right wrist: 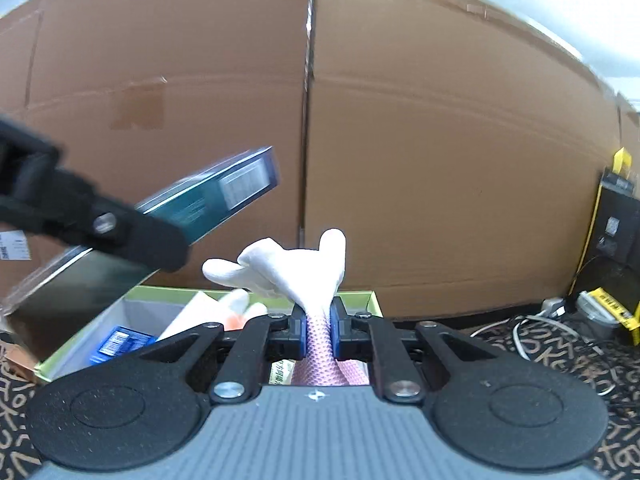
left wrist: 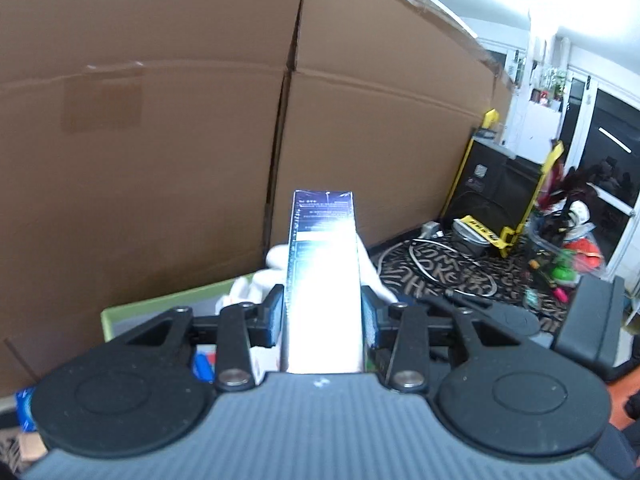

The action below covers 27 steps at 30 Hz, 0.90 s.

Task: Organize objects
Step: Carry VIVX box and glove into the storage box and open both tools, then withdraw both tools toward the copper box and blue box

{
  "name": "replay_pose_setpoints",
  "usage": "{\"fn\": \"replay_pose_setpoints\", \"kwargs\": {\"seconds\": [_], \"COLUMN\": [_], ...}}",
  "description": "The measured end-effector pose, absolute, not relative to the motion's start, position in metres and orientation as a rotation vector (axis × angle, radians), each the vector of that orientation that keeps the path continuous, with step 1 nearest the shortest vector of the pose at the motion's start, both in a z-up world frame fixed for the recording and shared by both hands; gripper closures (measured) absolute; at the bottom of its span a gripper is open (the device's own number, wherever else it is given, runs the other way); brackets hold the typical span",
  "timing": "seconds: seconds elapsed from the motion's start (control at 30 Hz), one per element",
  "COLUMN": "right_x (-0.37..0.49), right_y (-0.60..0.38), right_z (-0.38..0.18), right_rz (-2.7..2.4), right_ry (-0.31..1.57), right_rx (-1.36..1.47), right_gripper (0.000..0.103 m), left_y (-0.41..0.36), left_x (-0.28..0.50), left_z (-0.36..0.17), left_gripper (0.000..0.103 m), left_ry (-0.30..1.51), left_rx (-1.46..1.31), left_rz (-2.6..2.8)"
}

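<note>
A: Left gripper (left wrist: 323,316) clamps the dark carton (left wrist: 324,264); right gripper (right wrist: 319,330) pinches the white glove (right wrist: 296,268) at twelve o'clock.

B: Both hang above the green bin (right wrist: 370,300), seemingly unplaced; some items are already inside.

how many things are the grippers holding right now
2. The left gripper clamps a dark blue carton; the right gripper pinches a white-and-pink glove, both above the green bin.
</note>
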State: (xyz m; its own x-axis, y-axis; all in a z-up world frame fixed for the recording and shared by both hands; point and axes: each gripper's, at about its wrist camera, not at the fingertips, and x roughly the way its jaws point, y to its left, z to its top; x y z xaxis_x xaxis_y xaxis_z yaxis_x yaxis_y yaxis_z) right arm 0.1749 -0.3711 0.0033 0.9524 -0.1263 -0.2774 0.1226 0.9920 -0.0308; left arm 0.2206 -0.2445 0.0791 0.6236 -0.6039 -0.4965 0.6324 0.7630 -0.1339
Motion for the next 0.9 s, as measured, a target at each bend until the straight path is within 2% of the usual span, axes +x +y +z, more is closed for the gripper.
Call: {"fn": "replay_pose_setpoints", "kwargs": {"seconds": [0.13, 0.2, 0.27, 0.33, 0.47, 0.53, 0.57, 0.9], "right_x": [0.189, 0.187, 0.181, 0.172, 0.162, 0.158, 0.155, 0.11], "right_y": [-0.373, -0.374, -0.374, -0.374, -0.374, -0.374, -0.373, -0.36], "right_z": [-0.015, -0.019, -0.021, -0.02, -0.016, -0.019, -0.019, 0.0], "right_rz": [-0.105, -0.097, -0.111, -0.13, -0.139, -0.144, -0.147, -0.126], "right_ry": [0.332, 0.34, 0.325, 0.284, 0.267, 0.274, 0.281, 0.252], "right_rx": [-0.049, -0.068, -0.082, -0.091, -0.086, -0.069, -0.062, 0.031], "right_gripper": [0.089, 0.077, 0.039, 0.024, 0.021, 0.02, 0.02, 0.013], "left_y": [-0.271, -0.277, -0.278, -0.275, -0.274, -0.27, -0.268, -0.219], "left_x": [0.247, 0.257, 0.262, 0.264, 0.259, 0.255, 0.251, 0.19], "left_z": [0.054, 0.04, 0.03, 0.024, 0.026, 0.029, 0.031, 0.051], "left_gripper": [0.065, 0.065, 0.063, 0.04, 0.023, 0.005, 0.002, 0.0], "left_ry": [0.585, 0.611, 0.612, 0.592, 0.548, 0.536, 0.525, 0.489], "left_rx": [0.082, 0.086, 0.076, 0.072, 0.077, 0.06, 0.056, 0.061], "left_rz": [-0.676, -0.663, -0.67, -0.663, -0.645, -0.637, -0.631, -0.659]}}
